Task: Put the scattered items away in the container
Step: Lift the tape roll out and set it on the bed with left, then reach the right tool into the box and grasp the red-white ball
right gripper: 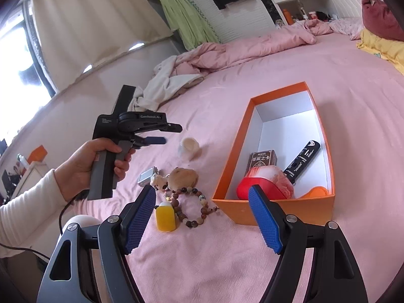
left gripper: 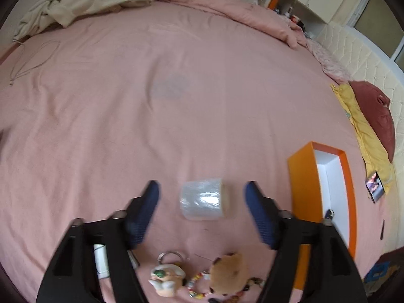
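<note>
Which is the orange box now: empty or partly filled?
Partly filled: the orange box holds a red case, a card pack and a black tube.

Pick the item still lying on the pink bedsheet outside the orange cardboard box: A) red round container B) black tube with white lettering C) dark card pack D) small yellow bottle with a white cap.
D: the small yellow bottle with a white cap stands on the pink bedsheet beside the orange cardboard box.
</note>
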